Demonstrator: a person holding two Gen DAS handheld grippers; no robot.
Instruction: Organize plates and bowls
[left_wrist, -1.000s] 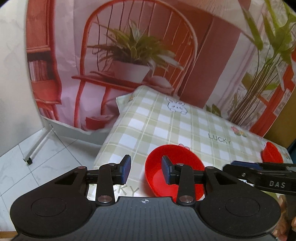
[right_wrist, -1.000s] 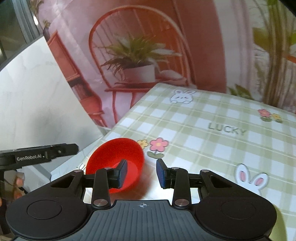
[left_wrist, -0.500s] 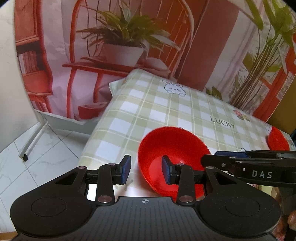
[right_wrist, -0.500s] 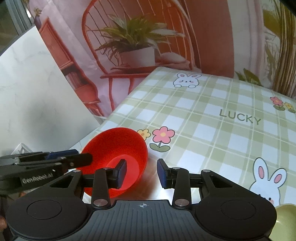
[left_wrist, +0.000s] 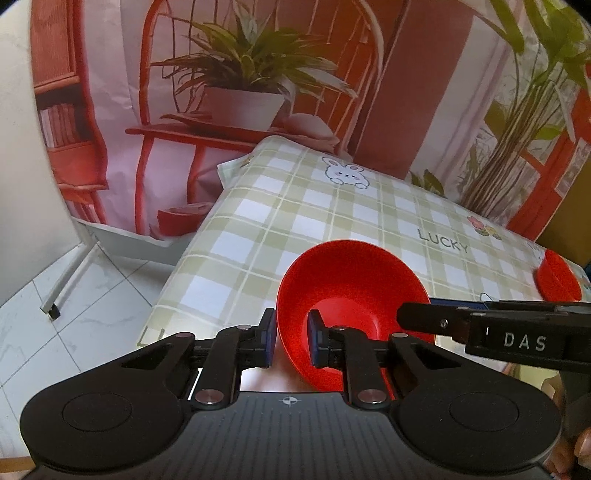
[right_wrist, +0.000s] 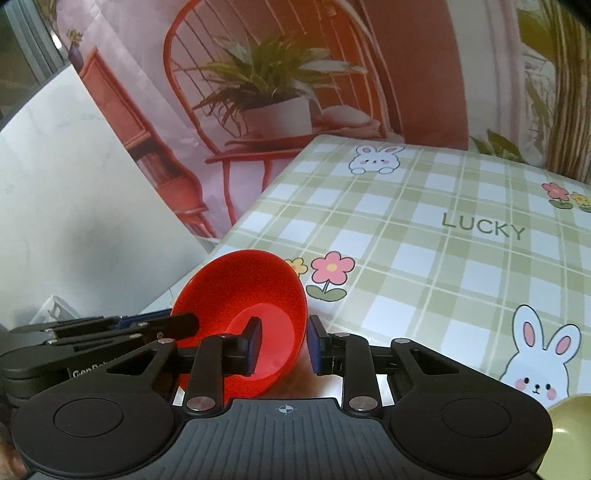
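A big printed backdrop cloth (left_wrist: 236, 92) hangs behind the table. It shows a red chair with thin bars, a green leafy plant in a white pot, a red bookshelf and tall green stems on the right. The picture looks pink and red all over. In front of it stands a table with a green and white checked tablecloth (left_wrist: 295, 206). The tablecloth has little white bunnies, pink flowers and the word LUCKY on it. The floor is made of shiny white tiles (left_wrist: 74, 306) with grey lines. A white metal stand leg (left_wrist: 66, 277) with a small black foot rests on the tiles. A plain white wall (right_wrist: 66, 192) is on the left.
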